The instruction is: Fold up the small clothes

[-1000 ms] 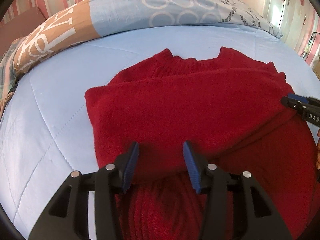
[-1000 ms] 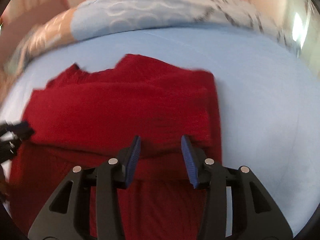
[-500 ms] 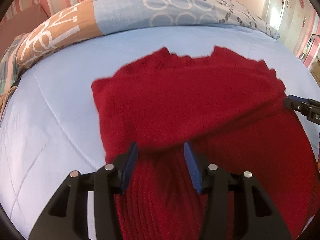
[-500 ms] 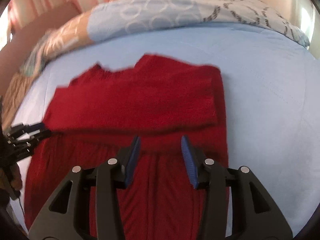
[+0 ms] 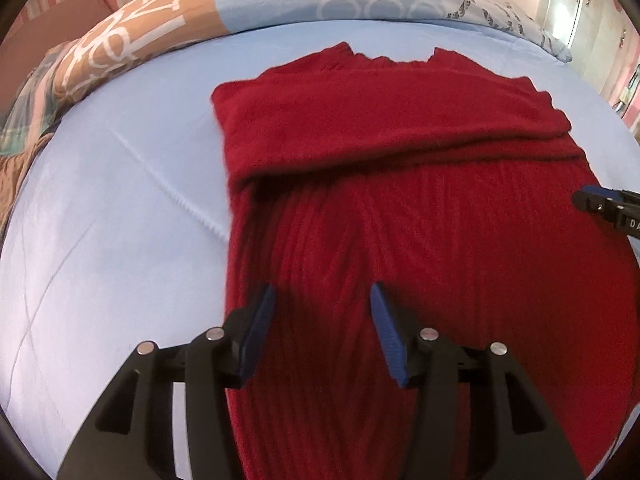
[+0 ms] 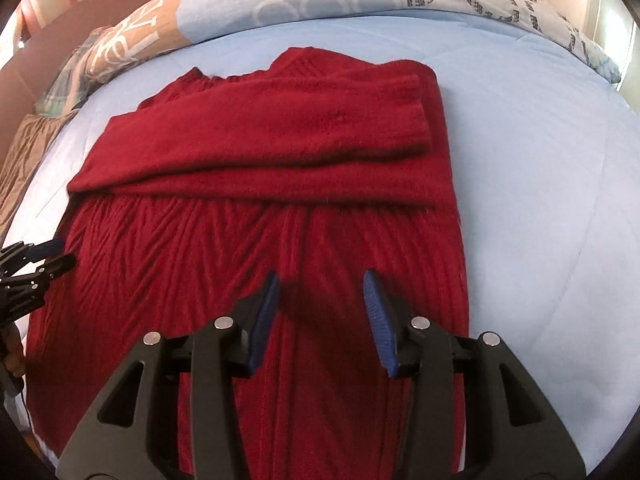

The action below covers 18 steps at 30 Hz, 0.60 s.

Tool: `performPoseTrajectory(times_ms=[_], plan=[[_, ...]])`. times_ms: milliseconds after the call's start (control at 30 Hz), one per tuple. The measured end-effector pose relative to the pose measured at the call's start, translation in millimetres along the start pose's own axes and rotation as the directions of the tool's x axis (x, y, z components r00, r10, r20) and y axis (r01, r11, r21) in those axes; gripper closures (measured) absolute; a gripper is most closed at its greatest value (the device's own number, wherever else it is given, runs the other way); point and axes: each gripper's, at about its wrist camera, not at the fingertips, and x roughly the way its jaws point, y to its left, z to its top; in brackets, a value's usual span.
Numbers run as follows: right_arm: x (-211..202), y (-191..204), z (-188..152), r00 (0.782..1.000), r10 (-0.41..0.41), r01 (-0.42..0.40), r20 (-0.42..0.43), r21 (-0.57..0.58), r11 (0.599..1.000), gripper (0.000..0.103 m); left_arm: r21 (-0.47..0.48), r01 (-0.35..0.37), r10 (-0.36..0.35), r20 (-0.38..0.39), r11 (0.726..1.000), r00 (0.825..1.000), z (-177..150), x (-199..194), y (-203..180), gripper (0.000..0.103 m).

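A red knit sweater lies flat on the light blue bed, collar at the far end, with both sleeves folded across its chest. My left gripper is open and empty, above the sweater's ribbed lower body near its left edge. My right gripper is open and empty above the lower body toward the right side. The right gripper's tip shows at the right edge of the left wrist view; the left gripper shows at the left edge of the right wrist view.
A patterned blue and orange duvet is bunched along the far end of the bed. A pink striped wall stands behind it. White cupboard doors are at the far right. Bare blue sheet lies on both sides of the sweater.
Both grippers have drawn back toward the sweater's hem. The folded sleeves now lie farther ahead of the fingers, and more of the ribbed body shows.
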Motion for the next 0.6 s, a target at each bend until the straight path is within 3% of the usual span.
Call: performPoseTrajectory(times_ms=[300, 467, 600], plan=[[-50.1, 5.4, -47.9, 1.000, 0.000, 0.000, -0.012, -0.019, 1.000, 0.060, -0.003, 0.013, -0.013, -0.038, 1.000, 0.999, -46.9, -46.3, -0.9, 0.051], [-97.5, 15.2, -65.7, 0.999, 0.026, -0.026, 0.020, -0.011, 1.000, 0.049, -0.109, 0.068, -0.074, -0.057, 0.992, 0.996, -72.5, -84.7, 16.6, 0.049], [-104.5, 12.7, -74.2, 0.999, 0.031, -0.031, -0.018, 0.019, 0.999, 0.048, -0.163, 0.076, -0.093, -0.097, 0.984, 0.991, -101.5, -92.4, 32.6, 0.049]])
